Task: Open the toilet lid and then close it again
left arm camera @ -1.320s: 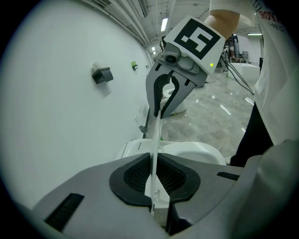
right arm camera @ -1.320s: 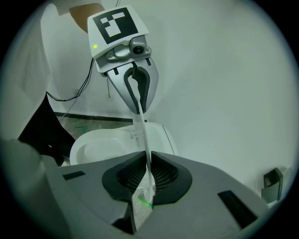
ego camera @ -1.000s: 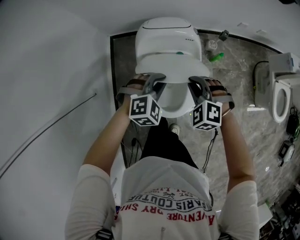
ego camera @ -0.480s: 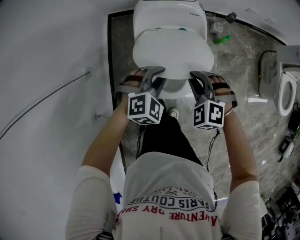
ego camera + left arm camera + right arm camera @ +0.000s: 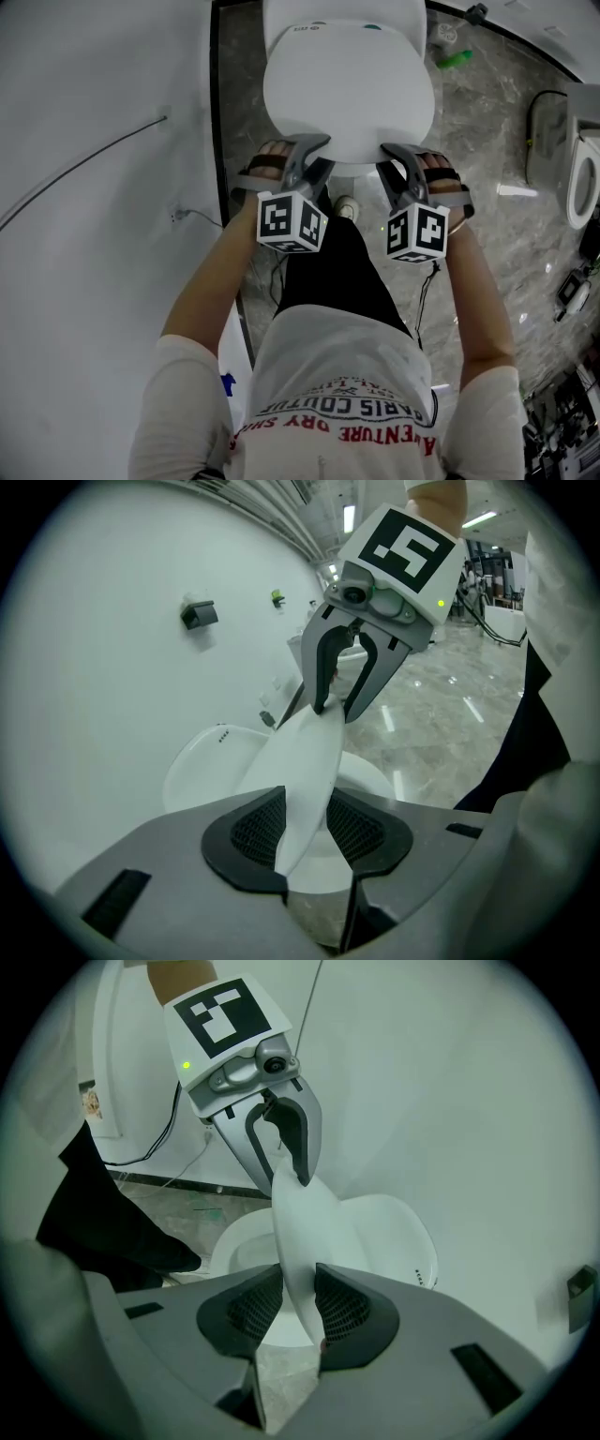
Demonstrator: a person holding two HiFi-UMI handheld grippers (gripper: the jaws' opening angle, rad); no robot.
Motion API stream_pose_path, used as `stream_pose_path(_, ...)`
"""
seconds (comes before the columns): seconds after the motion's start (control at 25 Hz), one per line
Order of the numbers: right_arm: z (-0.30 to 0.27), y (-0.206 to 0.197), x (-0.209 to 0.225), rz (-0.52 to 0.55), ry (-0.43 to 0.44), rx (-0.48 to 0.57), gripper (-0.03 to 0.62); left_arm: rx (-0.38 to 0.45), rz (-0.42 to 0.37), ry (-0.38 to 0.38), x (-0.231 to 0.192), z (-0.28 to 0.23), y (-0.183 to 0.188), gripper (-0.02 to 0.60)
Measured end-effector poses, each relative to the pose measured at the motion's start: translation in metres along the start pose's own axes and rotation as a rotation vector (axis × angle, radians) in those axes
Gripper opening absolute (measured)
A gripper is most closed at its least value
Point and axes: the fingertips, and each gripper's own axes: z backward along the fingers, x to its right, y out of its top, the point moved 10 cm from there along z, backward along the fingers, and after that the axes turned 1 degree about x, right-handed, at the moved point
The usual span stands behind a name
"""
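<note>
1. Left gripper [image 5: 315,157] and right gripper [image 5: 394,159]: jaws have just been opening, now loose around the toilet lid [image 5: 349,89] at its front rim.
2. The toilet lid hangs tilted just above the bowl [image 5: 225,1241].

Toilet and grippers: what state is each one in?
Toilet seat: down.
Toilet lid: almost down, front edge just above the seat.
Left gripper: open, jaws just been opening, lid edge between them.
Right gripper: open, jaws just been opening, lid edge between them.
</note>
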Motion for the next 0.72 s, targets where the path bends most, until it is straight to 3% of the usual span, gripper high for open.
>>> stream_pose_path(0.32,-0.028,-0.022,-0.051,-0.034,0.095,-0.012,0.097,-0.025,0.081,-0.077,0.054,-0.026,-0.024,0.174)
stream_pose_path(0.72,-0.067,-0.045,-0.093,-0.024,0.158,-0.03,0.106,-0.085,0.098,-0.159,0.092,-0.062,-0.05,0.187)
